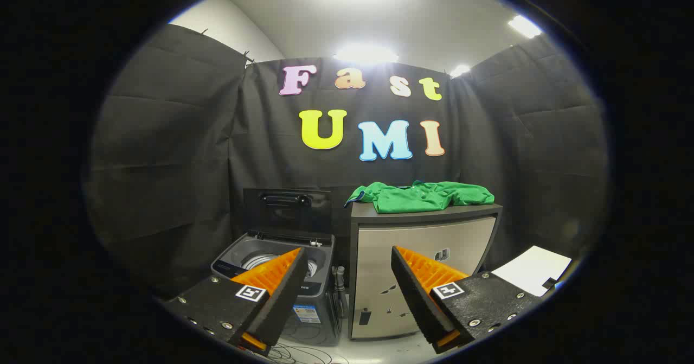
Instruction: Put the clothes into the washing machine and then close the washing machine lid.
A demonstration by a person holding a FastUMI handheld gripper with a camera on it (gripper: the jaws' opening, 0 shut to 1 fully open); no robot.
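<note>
**Clothes not yet picked up**

Gripper view: the gripper [347, 261] has its fingers spread wide and empty. The green clothes [422, 196] lie on the cabinet [423, 255], well beyond them, beside the open-lidded washing machine [271, 261]. A shallow pinch could let trailing cloth snag on the cabinet's edge.

The washer [282, 277] drum is half hidden behind the left finger of the open gripper [347, 255], which holds nothing. The cabinet [423, 266] front is partly covered by the right finger. The label on the washer is too small to tell.
</note>
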